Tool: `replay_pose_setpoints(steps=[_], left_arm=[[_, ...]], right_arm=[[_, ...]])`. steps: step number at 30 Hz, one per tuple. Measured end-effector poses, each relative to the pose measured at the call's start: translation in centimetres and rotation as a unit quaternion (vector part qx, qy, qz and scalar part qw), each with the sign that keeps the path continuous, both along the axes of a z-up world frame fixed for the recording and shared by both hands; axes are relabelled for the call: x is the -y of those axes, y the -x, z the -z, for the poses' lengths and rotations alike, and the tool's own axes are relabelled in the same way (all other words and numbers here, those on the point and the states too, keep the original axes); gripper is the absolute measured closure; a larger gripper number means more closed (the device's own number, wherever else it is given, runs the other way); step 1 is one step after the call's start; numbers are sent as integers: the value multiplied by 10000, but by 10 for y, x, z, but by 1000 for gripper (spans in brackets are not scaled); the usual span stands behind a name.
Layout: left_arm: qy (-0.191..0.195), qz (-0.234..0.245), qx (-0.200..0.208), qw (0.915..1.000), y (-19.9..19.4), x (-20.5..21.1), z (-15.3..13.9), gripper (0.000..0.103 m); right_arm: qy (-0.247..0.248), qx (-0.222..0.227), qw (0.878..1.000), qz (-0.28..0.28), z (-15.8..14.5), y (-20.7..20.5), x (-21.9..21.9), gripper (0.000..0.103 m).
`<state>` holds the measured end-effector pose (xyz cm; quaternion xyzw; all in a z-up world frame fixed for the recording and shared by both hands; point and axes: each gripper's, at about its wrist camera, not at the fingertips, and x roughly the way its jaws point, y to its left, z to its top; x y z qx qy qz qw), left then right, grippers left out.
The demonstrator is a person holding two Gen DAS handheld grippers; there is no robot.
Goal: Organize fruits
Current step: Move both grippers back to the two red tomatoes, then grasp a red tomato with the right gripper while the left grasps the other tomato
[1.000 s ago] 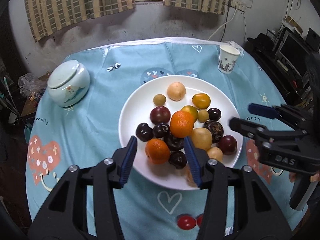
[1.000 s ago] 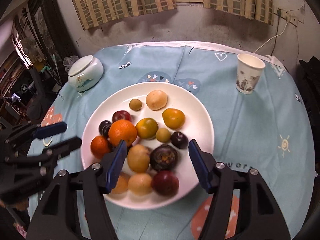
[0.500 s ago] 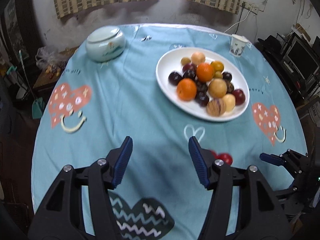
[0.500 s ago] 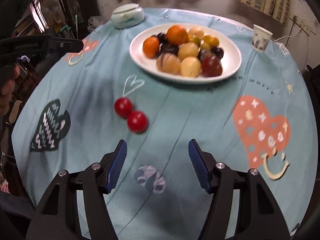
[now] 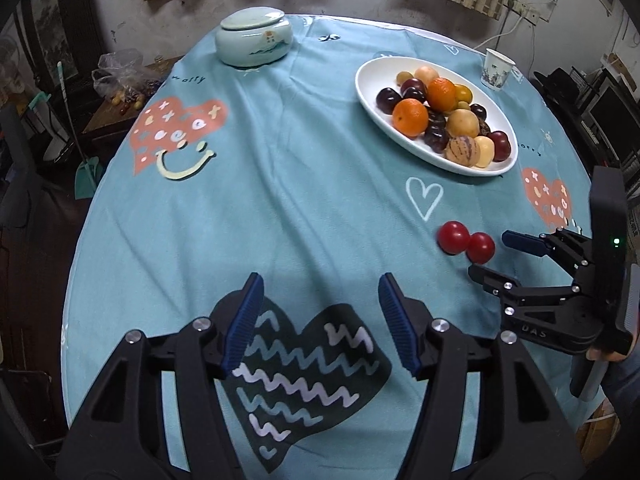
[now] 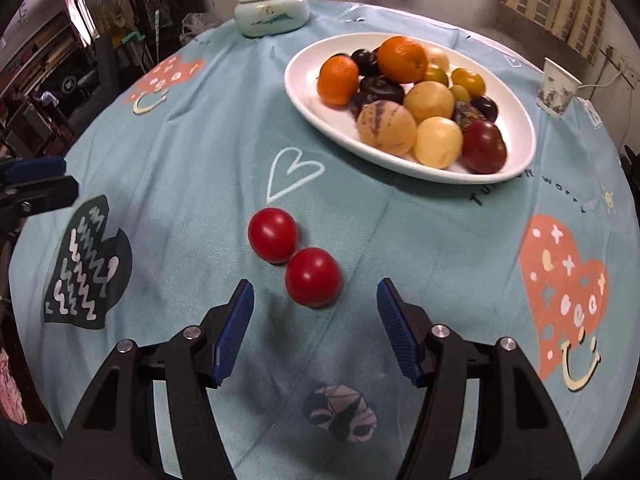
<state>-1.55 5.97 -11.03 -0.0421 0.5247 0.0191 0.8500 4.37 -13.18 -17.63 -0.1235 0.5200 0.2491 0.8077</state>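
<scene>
Both grippers now sit back from the plate (image 6: 304, 92); right gripper (image 6: 316, 316), jaws spread and empty, faces the nearer red tomato (image 6: 313, 277), a smooth, soft, roll-prone fruit best pinched lightly across its middle, while left gripper (image 5: 318, 320) jaws are opening over bare bench.

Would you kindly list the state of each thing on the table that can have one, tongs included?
Left tongs: jaws opening, nothing between them.
Right tongs: open, empty, just short of the nearer tomato.
Two red tomatoes: loose on the cloth, touching each other, off the plate.
White plate: piled with mixed fruit.
Ceramic jar: lid on.
Paper cup: upright; contents not visible.
</scene>
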Motion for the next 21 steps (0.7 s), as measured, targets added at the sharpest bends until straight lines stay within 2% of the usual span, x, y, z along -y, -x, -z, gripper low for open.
replay_pose_setpoints(steps=[2, 3, 5, 6, 15, 21], left_arm=[[14, -51, -19, 10000, 2, -4, 1, 41], [19, -64, -33, 10000, 2, -4, 1, 41], [32, -34, -60, 10000, 0, -3, 3, 41], [31, 8, -66, 10000, -1, 0, 3, 41], [16, 737, -109, 9972, -23, 55, 10, 41], [-33, 1194, -166, 9927, -36, 98, 19, 41]], right_arm=[[72, -61, 9999, -45, 5, -2, -4, 47], [110, -125, 9998, -91, 8, -3, -7, 57], [273, -133, 9995, -126, 13, -4, -10, 66], [252, -119, 9995, -129, 12, -3, -9, 75], [-286, -139, 9989, 334, -17, 13, 37, 76], [-483, -187, 9972, 539, -21, 36, 62, 76]])
